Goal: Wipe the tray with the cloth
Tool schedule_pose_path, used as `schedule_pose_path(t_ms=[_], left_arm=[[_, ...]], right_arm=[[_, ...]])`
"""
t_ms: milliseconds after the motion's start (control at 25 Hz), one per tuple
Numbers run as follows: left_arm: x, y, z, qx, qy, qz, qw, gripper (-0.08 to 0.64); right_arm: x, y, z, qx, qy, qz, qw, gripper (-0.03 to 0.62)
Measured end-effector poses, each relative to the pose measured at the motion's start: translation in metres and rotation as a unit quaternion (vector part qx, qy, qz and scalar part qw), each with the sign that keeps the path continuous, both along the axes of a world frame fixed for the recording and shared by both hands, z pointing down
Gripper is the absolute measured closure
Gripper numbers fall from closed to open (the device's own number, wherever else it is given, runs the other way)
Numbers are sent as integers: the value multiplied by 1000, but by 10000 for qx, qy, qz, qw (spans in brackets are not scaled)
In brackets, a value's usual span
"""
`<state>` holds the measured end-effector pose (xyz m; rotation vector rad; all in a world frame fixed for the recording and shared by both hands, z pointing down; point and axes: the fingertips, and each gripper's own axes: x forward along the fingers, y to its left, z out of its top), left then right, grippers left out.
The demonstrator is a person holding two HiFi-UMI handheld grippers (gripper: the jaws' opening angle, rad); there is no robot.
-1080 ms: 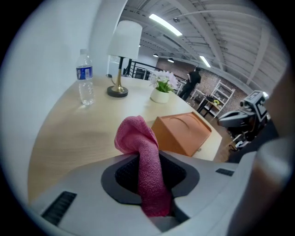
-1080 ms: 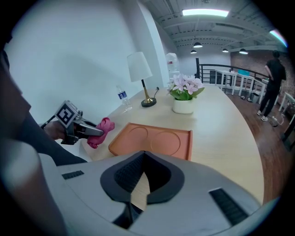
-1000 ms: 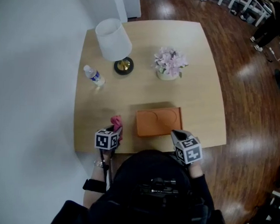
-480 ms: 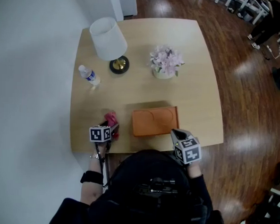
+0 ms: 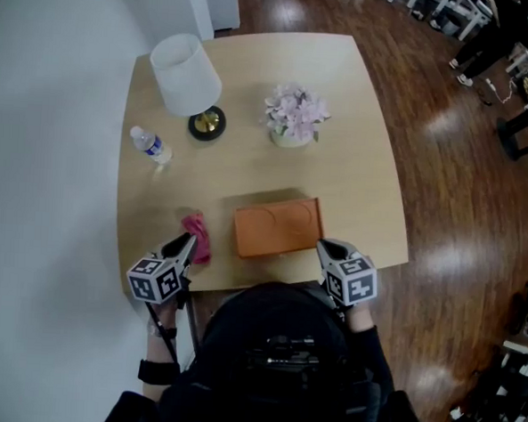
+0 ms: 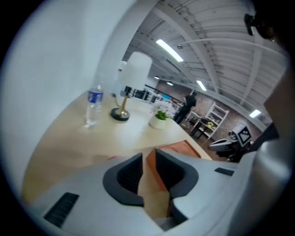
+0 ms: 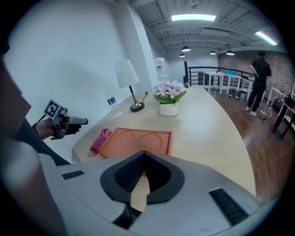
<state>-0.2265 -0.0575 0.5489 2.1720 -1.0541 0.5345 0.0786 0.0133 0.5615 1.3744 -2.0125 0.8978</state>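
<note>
An orange tray (image 5: 276, 229) with two round hollows lies near the table's front edge. The pink cloth (image 5: 196, 235) lies crumpled on the table just left of it, in nobody's grip. My left gripper (image 5: 188, 242) hangs above and just short of the cloth, pointing at it; its jaws have just been closing and stand a narrow gap apart with nothing between them. In the left gripper view the tray (image 6: 177, 148) shows past the left gripper (image 6: 148, 159). My right gripper (image 7: 144, 156) is shut and empty, just short of the tray (image 7: 138, 140); the cloth (image 7: 100, 140) lies beyond.
A white-shaded lamp (image 5: 185, 74), a water bottle (image 5: 149, 145) and a pot of pink flowers (image 5: 294, 114) stand at the back of the wooden table (image 5: 356, 167). A white wall runs along the left. Wooden floor lies to the right, with a person (image 7: 261, 73) far off.
The left gripper, shut on the cloth a second ago, has let it go onto the table and has risen and drawn back toward the near left corner. The right gripper has hardly moved.
</note>
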Motion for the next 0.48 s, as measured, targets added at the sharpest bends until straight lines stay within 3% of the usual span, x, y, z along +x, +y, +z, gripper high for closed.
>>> schedule_pose_path(t_ms=[80, 160, 320, 400, 480], left_arm=[[37, 12, -21, 168, 132, 620, 9978, 560], [77, 30, -22, 226, 137, 1351, 9905, 560], [144, 79, -4, 66, 192, 2737, 9616, 560], [162, 102, 2, -47, 227, 3214, 9467, 560], [171, 119, 6, -112, 220, 3485, 9370, 560]], right_arm=[[-4, 5, -3, 14, -82, 74, 9999, 584], [-10, 13, -3, 13, -107, 163, 9998, 586], [-24, 46, 3, -182, 45, 209, 9996, 586], [-29, 69, 8, -314, 132, 209, 9992, 586], [-25, 85, 13, -364, 155, 269, 9989, 586]])
